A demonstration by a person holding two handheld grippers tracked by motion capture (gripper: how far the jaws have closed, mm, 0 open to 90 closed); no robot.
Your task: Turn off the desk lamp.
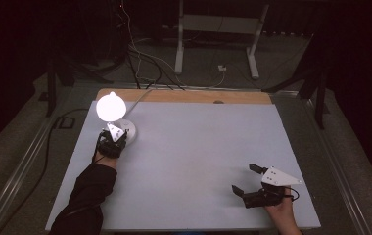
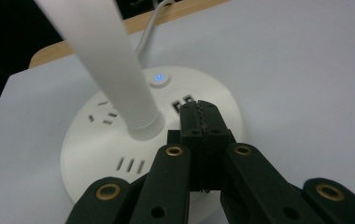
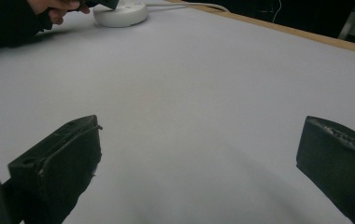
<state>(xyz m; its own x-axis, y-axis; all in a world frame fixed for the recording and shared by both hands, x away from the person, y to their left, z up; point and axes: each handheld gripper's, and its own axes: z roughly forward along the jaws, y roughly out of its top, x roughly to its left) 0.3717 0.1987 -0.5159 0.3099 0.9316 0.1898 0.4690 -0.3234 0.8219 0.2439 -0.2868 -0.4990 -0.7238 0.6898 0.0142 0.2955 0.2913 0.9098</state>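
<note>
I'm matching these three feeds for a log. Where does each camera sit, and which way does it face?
High view: above the person's side, looking forward and down on the table; both forearms, left gripper, right gripper.
Left gripper view: on the left gripper, over its shut jaws, facing the lamp base and lit button.
Right gripper view: on the right gripper, low between its open jaws, facing across the table.
Shared: all three show the lamp base.
</note>
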